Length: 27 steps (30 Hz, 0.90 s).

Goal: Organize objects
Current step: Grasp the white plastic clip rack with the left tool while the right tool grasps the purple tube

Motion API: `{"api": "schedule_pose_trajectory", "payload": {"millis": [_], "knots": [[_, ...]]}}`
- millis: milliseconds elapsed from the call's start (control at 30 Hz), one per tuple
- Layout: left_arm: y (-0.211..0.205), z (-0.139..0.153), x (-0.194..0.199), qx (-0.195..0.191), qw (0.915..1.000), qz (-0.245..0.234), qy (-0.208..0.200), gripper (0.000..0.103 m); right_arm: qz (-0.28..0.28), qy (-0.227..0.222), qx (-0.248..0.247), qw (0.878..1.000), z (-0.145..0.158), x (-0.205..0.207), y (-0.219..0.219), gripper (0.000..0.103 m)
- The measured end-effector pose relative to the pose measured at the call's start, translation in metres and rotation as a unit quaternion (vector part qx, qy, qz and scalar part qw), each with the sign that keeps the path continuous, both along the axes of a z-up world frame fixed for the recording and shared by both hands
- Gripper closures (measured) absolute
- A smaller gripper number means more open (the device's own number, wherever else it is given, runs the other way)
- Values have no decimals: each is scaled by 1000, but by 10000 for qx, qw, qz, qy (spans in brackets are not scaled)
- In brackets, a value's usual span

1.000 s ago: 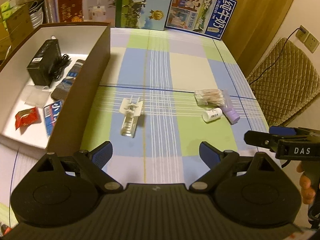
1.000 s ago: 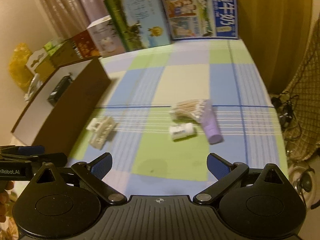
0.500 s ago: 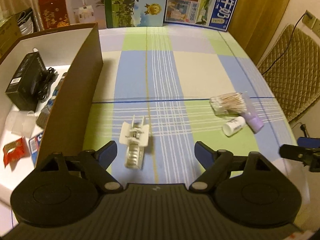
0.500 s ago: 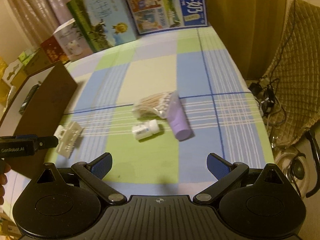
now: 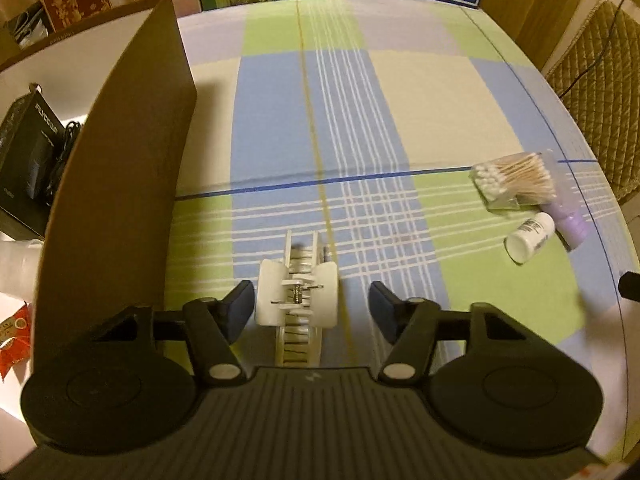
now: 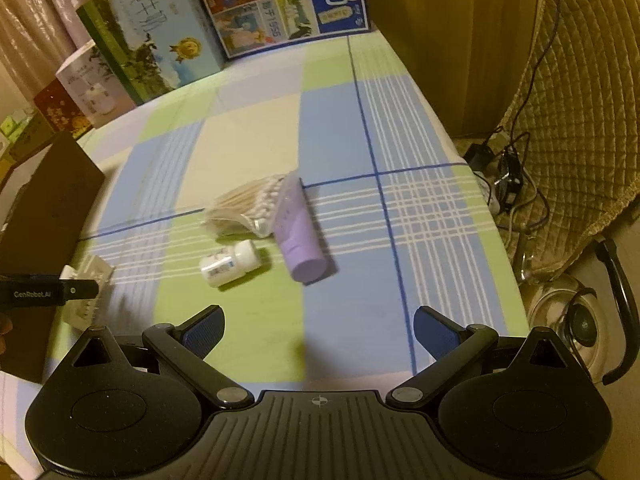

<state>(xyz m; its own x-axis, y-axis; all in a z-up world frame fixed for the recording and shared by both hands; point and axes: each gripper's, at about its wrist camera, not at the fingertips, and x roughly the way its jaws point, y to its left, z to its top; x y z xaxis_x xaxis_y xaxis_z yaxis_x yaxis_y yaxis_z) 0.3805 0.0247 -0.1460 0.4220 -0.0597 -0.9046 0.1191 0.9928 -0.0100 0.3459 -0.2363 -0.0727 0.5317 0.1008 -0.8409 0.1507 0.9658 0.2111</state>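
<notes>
tabletop (image 5: pixel 420 112): checked cloth, loose stuff spread out for sorting
box (image 5: pixel 120 184): left edge, already holds sorted bits
left tool (image 5: pixel 311 306): wide open, straddling the hair clip (image 5: pixel 297 300), nothing gripped yet
right tool (image 6: pixel 318 330): wide open, empty, pointed at bottle (image 6: pixel 229 263) near the right edge

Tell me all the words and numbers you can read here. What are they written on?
"GenRobot.AI": on the left gripper, seen in the right wrist view.
"1955": on the blue milk carton box standing at the table's far end.
Large Chinese characters "牛奶": same box.
Small white bottle: label too blurred to read.
Black box in the cardboard tray: lettering too blurred.
</notes>
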Motion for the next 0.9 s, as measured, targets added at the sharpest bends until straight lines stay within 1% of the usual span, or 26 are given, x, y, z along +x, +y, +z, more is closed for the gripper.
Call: {"api": "schedule_pose_trajectory", "payload": {"millis": [67,133,167,200,233,333,367,400,433,500,600,667,733,767,800,833,900], "knots": [[-1,0,2,18,10000,-17,-4,47,20,3,-92,10000,-4,3,-1,5],[-3,-1,4,-5,10000,-63,9,53,71,-42,-188,9998,-8,6,0,5],[-3,-3,5,-23,10000,-51,48,58,114,-74,-232,9996,-10,8,1,5],[-4,-4,7,-46,9999,-29,102,66,172,-100,-285,9994,-11,11,2,5],[-4,-6,8,-54,9999,-4,155,68,249,-151,-327,9990,-13,13,3,5],[-4,-8,7,-51,9997,148,168,68,445,-284,-485,9974,-18,22,7,5],[-4,-8,6,-70,9996,204,180,68,525,-346,-525,9966,-19,24,8,10],[-5,-8,5,-97,9995,242,188,68,605,-408,-581,9956,-21,27,10,18],[-5,-7,3,-129,9994,272,196,68,686,-438,-635,9947,-23,30,12,21],[-6,-7,0,-161,9992,306,212,68,793,-430,-737,9932,-29,38,15,34],[-7,-7,-5,-213,9989,360,232,68,915,-497,-784,9915,-35,49,16,42],[-8,-6,-8,-245,9987,386,245,68,1028,-507,-819,9900,-38,57,19,44],[-8,-6,-11,-253,9986,398,246,68,1134,-554,-889,9880,-41,63,23,48],[-8,-6,-13,-258,9985,407,248,68,1187,-528,-936,9871,-43,65,24,57],[-8,-6,-15,-273,9984,429,251,68,1234,-516,-950,9865,-45,67,25,68],[-7,-6,-17,-292,9982,452,254,68,1281,-532,-909,9861,-47,66,25,73],[-6,-6,-21,-324,9980,482,266,68,1284,-563,-947,9856,-48,63,26,74]]}}
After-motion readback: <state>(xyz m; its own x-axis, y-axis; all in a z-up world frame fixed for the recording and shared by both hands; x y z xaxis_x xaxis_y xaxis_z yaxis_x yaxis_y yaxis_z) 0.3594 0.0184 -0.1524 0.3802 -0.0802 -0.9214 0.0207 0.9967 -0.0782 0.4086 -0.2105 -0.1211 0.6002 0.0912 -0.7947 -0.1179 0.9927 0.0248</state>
